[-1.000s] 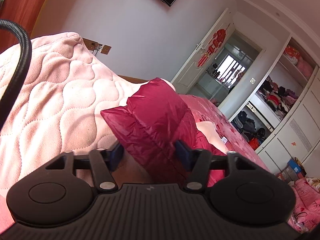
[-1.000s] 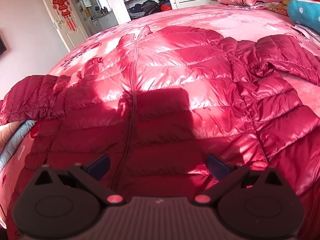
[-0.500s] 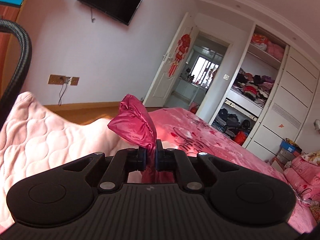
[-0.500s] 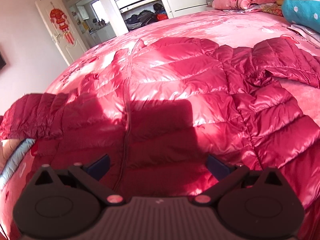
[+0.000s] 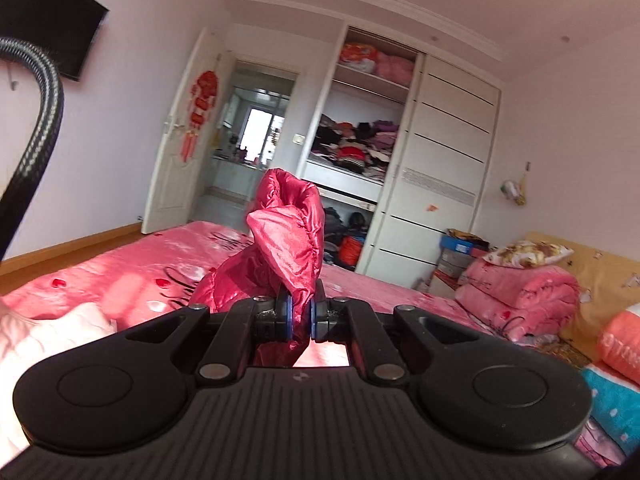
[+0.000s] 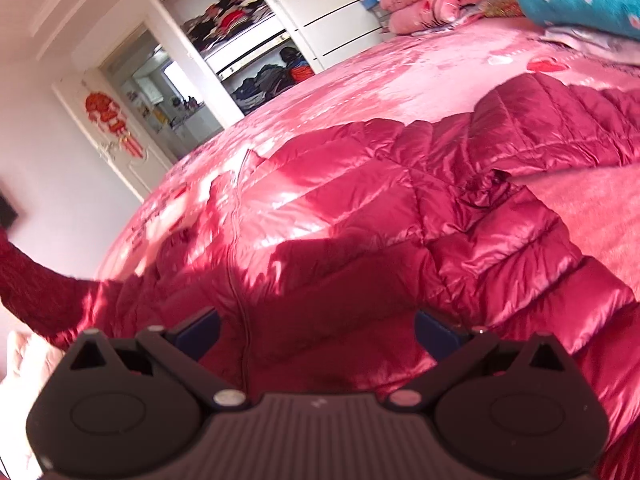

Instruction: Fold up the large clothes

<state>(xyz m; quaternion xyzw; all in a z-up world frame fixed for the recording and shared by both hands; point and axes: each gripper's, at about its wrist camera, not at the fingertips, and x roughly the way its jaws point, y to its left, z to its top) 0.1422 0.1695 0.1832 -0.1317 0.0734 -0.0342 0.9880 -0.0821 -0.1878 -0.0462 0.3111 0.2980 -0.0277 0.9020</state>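
A shiny red quilted down jacket point(image 6: 360, 200) lies spread front-up on the pink bed point(image 6: 400, 80), zipper running down its middle. My left gripper point(image 5: 301, 316) is shut on the jacket's sleeve cuff point(image 5: 292, 232), which stands up above the jaws, lifted off the bed. That raised sleeve point(image 6: 24, 280) shows at the left edge of the right wrist view. My right gripper point(image 6: 316, 330) is open and empty, low over the jacket's hem near the zipper, its blue-padded fingers point(image 6: 200, 330) wide apart.
Folded pink quilts point(image 5: 520, 292) and a blue-and-orange blanket point(image 5: 616, 392) are stacked at the head of the bed on the right. An open wardrobe point(image 5: 360, 148) full of clothes and a doorway point(image 5: 248, 140) are beyond the bed. A pale pink quilted cover point(image 5: 48, 344) lies at the left.
My left gripper closed on the sleeve cuff, lifted it and swung toward the bed. My right gripper stayed open and tilted upward over the jacket's hem.
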